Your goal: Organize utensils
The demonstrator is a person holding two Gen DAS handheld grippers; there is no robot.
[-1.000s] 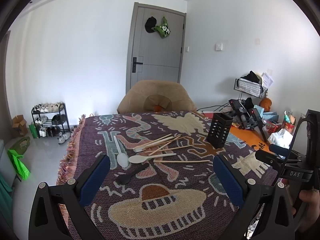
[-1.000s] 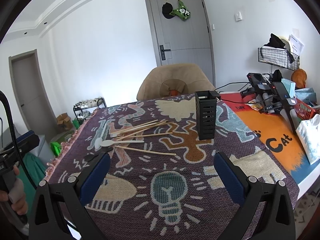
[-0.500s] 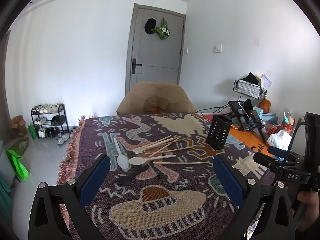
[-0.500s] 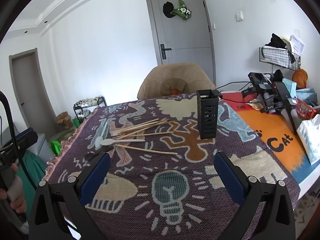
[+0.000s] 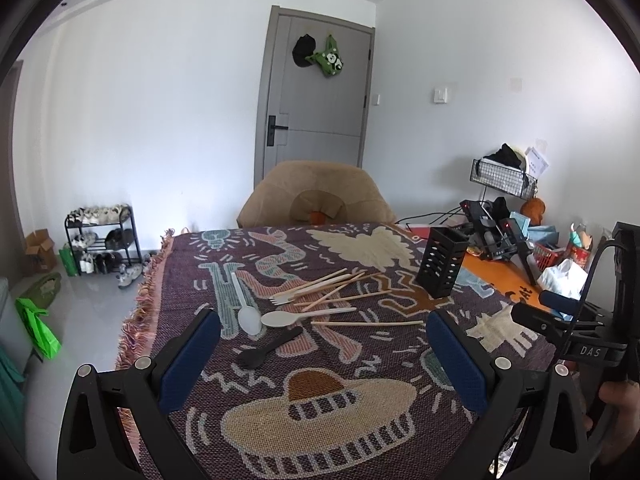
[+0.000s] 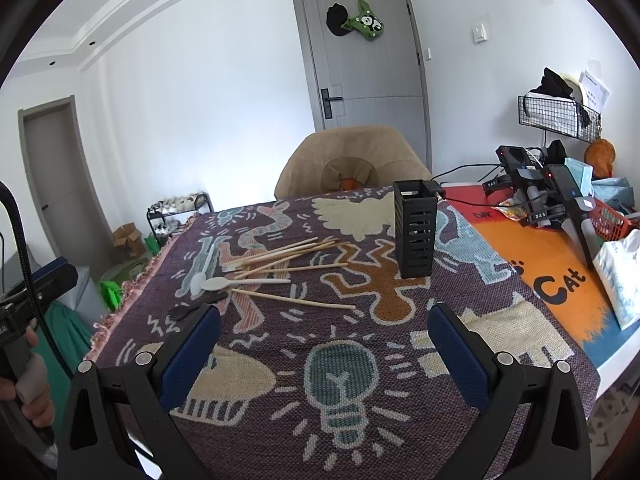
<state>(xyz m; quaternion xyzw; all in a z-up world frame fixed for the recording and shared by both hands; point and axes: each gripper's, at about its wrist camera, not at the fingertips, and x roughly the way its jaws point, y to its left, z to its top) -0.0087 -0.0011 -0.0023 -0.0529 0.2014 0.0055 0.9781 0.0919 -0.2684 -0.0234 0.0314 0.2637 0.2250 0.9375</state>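
A pile of utensils lies mid-table on the patterned cloth: wooden chopsticks [image 5: 340, 284] [image 6: 292, 258], a wooden fork [image 5: 280, 300], a beige spoon [image 5: 280, 319] [image 6: 218, 283], a clear white spoon [image 5: 248, 318] [image 6: 198, 282] and a black spoon [image 5: 260, 354] [image 6: 182, 312]. A black slotted utensil holder [image 5: 440, 266] [image 6: 414, 228] stands upright to their right. My left gripper [image 5: 320, 360] is open and empty, near the table's front edge. My right gripper [image 6: 324, 354] is open and empty, short of the pile and holder.
A tan chair [image 5: 316, 200] stands at the table's far side. Spare grippers, a red basket and a white bag [image 6: 620, 276] crowd the orange mat [image 6: 552, 264] at the right. A shoe rack [image 5: 100, 236] stands on the floor at left.
Both grippers have drawn back and risen slightly, so the table looks a little farther off. Nothing on the table has moved. Both grippers stay open.
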